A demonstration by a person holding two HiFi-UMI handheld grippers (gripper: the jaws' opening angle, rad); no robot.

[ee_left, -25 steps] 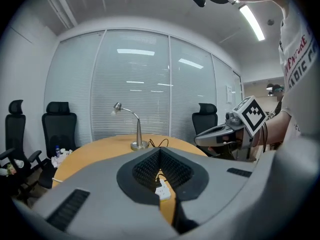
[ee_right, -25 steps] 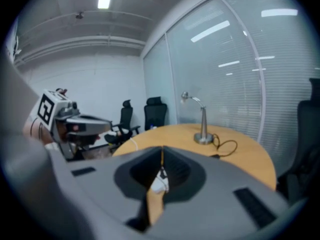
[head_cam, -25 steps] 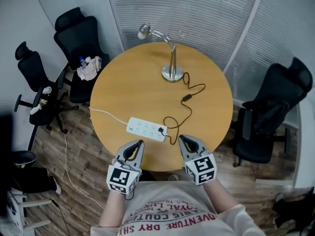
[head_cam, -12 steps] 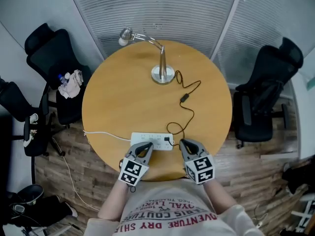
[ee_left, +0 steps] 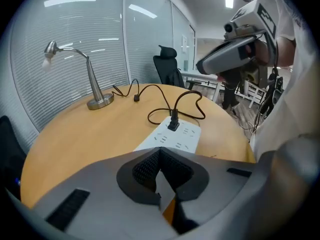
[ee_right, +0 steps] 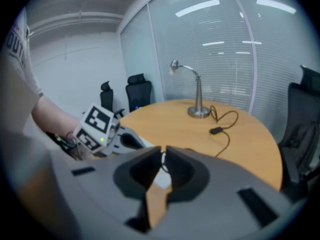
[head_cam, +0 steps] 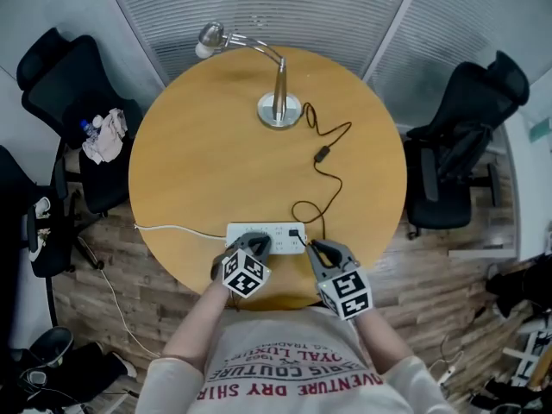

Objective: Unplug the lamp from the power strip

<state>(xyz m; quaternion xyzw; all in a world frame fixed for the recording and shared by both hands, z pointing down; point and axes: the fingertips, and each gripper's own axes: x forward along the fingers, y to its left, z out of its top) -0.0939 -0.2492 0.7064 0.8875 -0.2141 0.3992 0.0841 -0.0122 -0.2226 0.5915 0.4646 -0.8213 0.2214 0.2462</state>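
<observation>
At the near edge of the round wooden worktop (head_cam: pixel 198 162) lies the white power strip (head_cam: pixel 259 234), with its white lead (head_cam: pixel 177 229) running off to the left. The black plug (head_cam: pixel 294 233) sits in a socket at the strip's right end. From it the thin black cord (head_cam: pixel 323 184) loops once, passes a small inline switch (head_cam: pixel 321 154) and ends at the base of the lamp (head_cam: pixel 279 110), which stands upright on the far side, well apart from the strip, its bent neck reaching left. The left tool (head_cam: pixel 259 247) comes in from the near side with its tips over the strip's near edge, left of the plug. No view shows whether it touches the casing. In the left gripper view its jaws stand closed, the ribbed pads meeting at the tip with nothing between them, and the strip (ee_left: pixel 175 136) and seated plug (ee_left: pixel 173 125) lie just ahead. The right tool (head_cam: pixel 314 247) is just right of the strip's end, near the plug but apart from it in the head view. In the right gripper view its jaws are drawn together to a thin slit and grip nothing. The left tool's marker cube (ee_right: pixel 97 126) shows to that view's left, and the lamp (ee_right: pixel 198 96) stands beyond. Black office chairs (head_cam: pixel 457 145) ring the worktop.
</observation>
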